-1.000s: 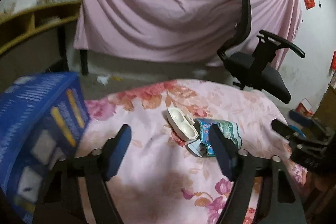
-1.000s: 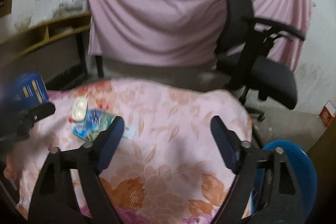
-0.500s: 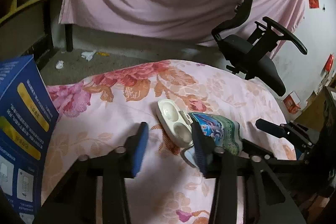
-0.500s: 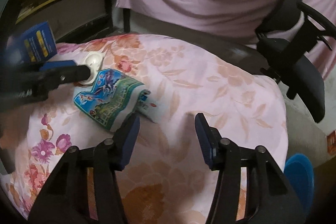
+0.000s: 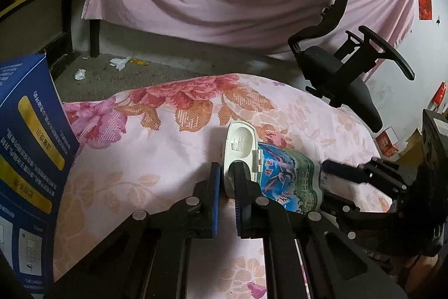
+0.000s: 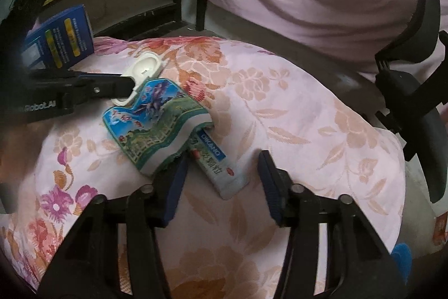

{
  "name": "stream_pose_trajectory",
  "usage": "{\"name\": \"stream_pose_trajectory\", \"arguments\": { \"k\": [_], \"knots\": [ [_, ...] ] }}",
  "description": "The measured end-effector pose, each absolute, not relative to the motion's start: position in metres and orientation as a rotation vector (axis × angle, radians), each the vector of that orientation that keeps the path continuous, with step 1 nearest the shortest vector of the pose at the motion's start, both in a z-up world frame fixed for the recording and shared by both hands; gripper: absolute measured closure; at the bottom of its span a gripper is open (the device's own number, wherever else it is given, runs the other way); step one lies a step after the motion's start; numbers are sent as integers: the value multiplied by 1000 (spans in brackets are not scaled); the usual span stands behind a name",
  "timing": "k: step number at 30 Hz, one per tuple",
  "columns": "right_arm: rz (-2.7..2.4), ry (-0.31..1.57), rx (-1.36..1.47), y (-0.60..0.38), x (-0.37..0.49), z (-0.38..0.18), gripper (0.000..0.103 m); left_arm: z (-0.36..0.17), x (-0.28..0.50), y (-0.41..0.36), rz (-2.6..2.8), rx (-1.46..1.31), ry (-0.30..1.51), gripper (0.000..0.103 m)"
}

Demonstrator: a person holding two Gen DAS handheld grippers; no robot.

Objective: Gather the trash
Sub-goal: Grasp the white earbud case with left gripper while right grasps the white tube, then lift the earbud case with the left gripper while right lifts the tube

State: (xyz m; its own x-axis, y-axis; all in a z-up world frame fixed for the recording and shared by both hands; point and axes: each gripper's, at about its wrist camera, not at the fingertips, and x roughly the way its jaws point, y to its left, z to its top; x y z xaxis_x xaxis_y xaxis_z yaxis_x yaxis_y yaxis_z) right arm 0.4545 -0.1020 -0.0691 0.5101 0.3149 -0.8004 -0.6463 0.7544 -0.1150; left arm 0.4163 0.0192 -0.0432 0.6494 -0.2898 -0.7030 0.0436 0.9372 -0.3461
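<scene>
The white plastic case [image 5: 240, 156], light, stiff and likely slippery, lies mid-tabletop on the floral cloth [image 5: 168, 159], against a soft wrapper [image 6: 156, 125]. Its near rim is pinched by the left gripper [image 5: 225, 184]. The right gripper [image 6: 221, 173] is held spread around a small packet [image 6: 221, 170].

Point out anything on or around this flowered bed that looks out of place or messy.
Crumpled tissue scraps litter the floor beyond the flowered cover. On it lies trash: an open white plastic case, a crushed blue-green paper cup and a small sachet poking from under the cup.
</scene>
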Motion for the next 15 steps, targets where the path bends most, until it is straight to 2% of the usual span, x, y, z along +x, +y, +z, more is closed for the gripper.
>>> {"name": "stream_pose_trajectory", "arguments": {
  "k": [2,9,11,15],
  "knots": [
    [610,850,-444,-99,448,-70,56,-43,415,19,-194,-309,845,96],
    [568,882,-345,-114,437,-69,65,-42,402,14,-195,-288,833,96],
    [549,892,-313,-120,429,-68,79,-42,396,11,-197,-281,827,96],
    [509,895,-262,-135,415,-65,79,-39,382,4,-200,-264,808,97]
  ]
}}
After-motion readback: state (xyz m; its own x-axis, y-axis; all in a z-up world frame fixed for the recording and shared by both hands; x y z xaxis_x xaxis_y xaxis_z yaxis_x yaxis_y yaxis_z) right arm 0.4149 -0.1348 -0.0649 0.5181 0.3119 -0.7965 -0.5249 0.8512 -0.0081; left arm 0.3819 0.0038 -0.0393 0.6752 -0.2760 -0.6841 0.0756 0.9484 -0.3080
